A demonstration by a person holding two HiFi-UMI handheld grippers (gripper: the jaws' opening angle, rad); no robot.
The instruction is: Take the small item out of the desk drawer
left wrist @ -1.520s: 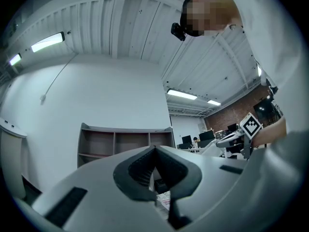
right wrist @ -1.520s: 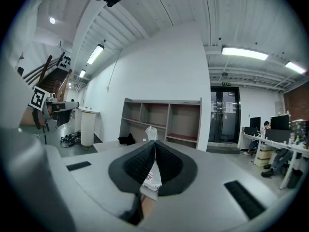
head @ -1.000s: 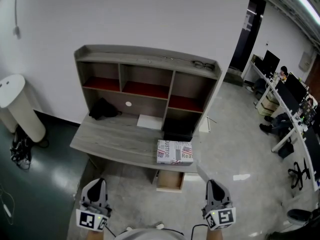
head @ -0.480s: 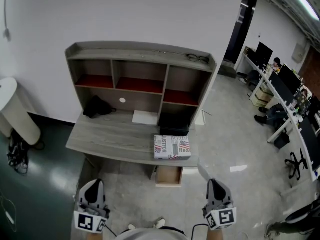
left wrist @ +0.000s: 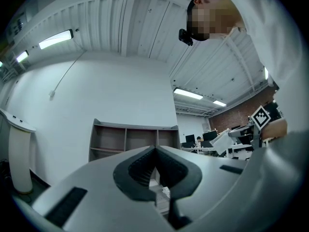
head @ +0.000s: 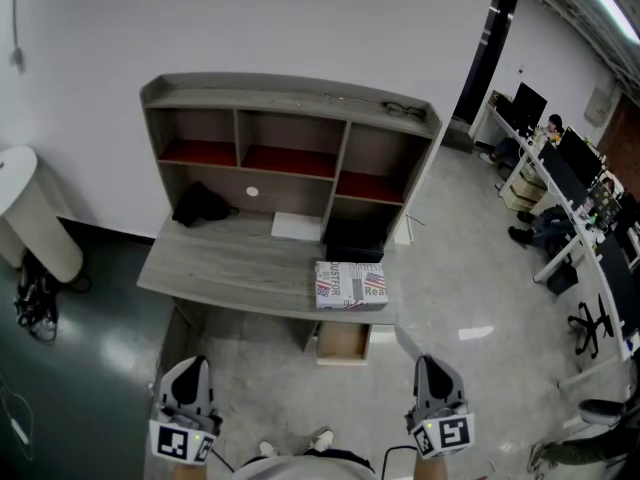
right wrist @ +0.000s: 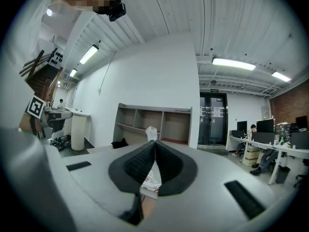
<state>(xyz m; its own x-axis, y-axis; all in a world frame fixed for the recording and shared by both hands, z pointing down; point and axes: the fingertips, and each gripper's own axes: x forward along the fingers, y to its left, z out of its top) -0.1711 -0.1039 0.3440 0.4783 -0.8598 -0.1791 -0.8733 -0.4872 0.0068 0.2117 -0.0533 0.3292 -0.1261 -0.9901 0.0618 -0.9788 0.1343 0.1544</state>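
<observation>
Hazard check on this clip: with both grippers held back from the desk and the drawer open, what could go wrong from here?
The right gripper pinches a white packet that sticks out beyond its fingers; it could slip. The drawer stands open below the printed box at the desk edge, so reaching in might knock the box.

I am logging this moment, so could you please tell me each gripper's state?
Left gripper: closed, empty.
Right gripper: closed on a small white item.

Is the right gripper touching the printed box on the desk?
Apart. The head view shows the right gripper held well back from the desk, with bare floor between it and the printed box.
</observation>
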